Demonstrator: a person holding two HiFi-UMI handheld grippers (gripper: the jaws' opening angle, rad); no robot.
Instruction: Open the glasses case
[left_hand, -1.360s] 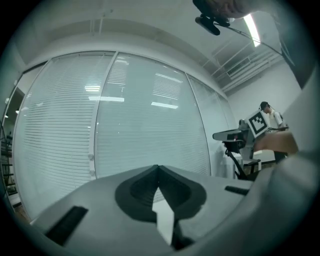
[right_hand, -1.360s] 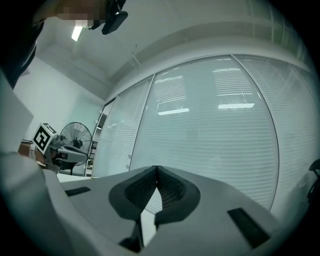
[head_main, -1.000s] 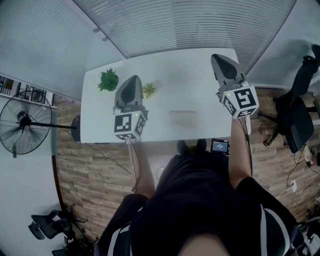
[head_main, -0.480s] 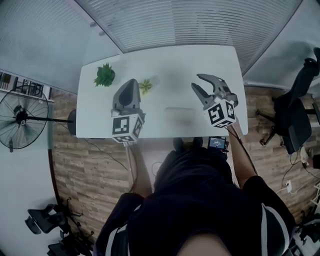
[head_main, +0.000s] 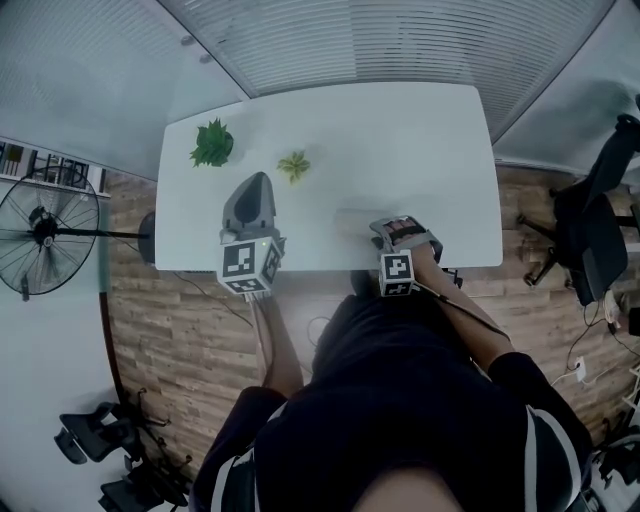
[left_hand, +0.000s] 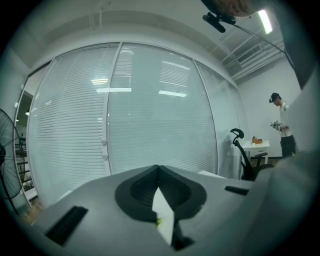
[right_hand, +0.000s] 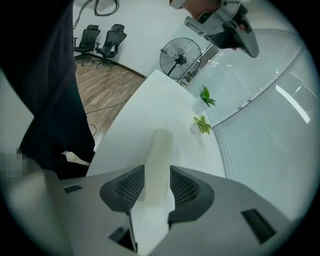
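A wood-plank floor (head_main: 170, 330) runs under the person's feet, and a white, smooth, rectangular counter (head_main: 420, 150) stands in front of them. At its near edge the right hand-held gripper (head_main: 398, 232) tips downward. Its grey jaws are opening, with the glasses case (head_main: 352, 224) lying flat on the counter between the mesh-textured pads, which do not look clamped on it. The case is one long, pale cream box with rounded edges and a matte skin. To the left, the left hand-held gripper (head_main: 256, 180) hangs over the counter with its jaws clenched together on nothing. Each of the two grippers carries a cube with square markers.

Further back sit two small potted plants, one dark green (head_main: 212, 144) and one paler yellow-green (head_main: 294, 165). One black standing fan (head_main: 45, 240) is off the counter's left end and a black office chair (head_main: 590, 230) off its right. A wall of glass with slatted white blinds (head_main: 380, 40) closes the far side.
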